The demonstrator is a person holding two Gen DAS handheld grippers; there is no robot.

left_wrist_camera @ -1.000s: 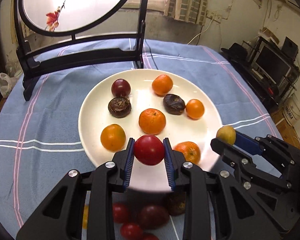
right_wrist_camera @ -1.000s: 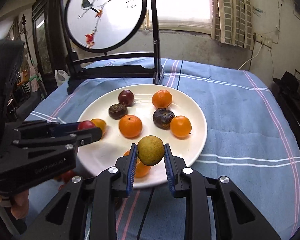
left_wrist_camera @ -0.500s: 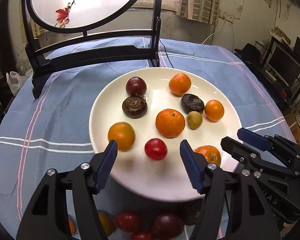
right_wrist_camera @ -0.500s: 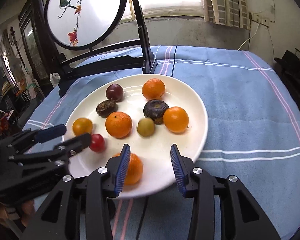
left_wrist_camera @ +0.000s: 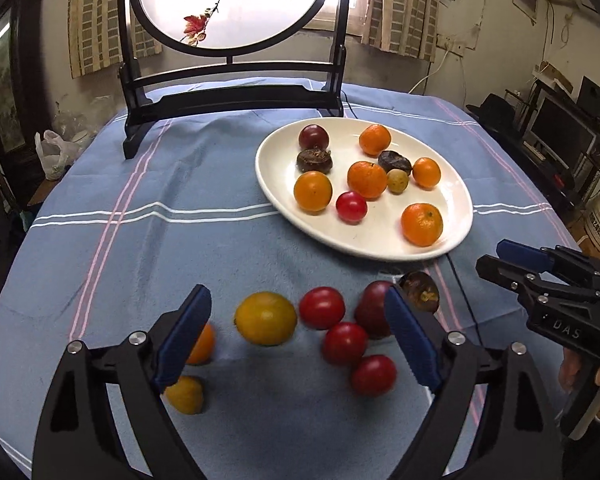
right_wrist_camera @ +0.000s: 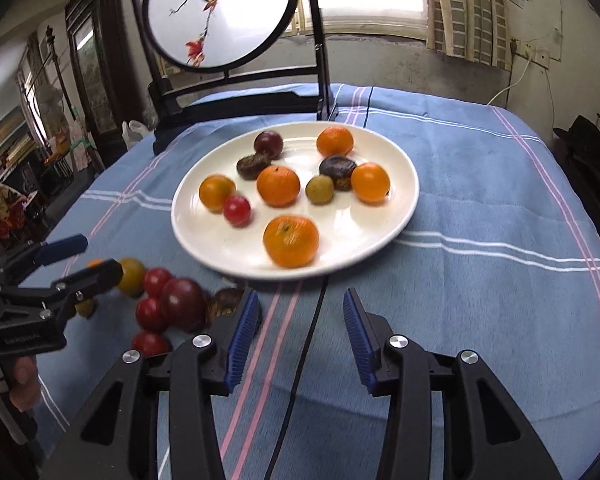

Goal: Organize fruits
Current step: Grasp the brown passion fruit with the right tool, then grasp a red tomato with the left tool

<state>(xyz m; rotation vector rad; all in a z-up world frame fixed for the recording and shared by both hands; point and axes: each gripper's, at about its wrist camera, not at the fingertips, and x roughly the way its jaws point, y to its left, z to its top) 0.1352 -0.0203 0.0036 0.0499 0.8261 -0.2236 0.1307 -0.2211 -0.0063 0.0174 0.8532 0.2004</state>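
Note:
A white plate [left_wrist_camera: 456, 196] [right_wrist_camera: 400, 208] on the blue cloth holds several fruits, among them a red tomato [left_wrist_camera: 351, 207] [right_wrist_camera: 237, 210] and a small yellow-green fruit [left_wrist_camera: 397, 180] [right_wrist_camera: 319, 189]. Loose fruits lie on the cloth in front of the plate: a yellow lemon [left_wrist_camera: 265, 323], red tomatoes [left_wrist_camera: 322, 307] [right_wrist_camera: 151, 314], a dark plum [right_wrist_camera: 183, 303]. My left gripper [left_wrist_camera: 298, 336] is open and empty, low over the loose fruits. My right gripper [right_wrist_camera: 300, 332] is open and empty over bare cloth right of them; it shows in the left wrist view [left_wrist_camera: 500, 258].
A round painted screen on a black stand [left_wrist_camera: 236, 92] [right_wrist_camera: 236, 92] stands on the table behind the plate. A thin black cable [right_wrist_camera: 304, 356] runs across the cloth between my right fingers. The table edge drops off at the right toward shelves and monitors [left_wrist_camera: 560, 136].
Both grippers let go of their fruits onto the plate: left the red tomato, right the yellow-green fruit. Both then pulled back from the plate, open, toward the loose fruits.

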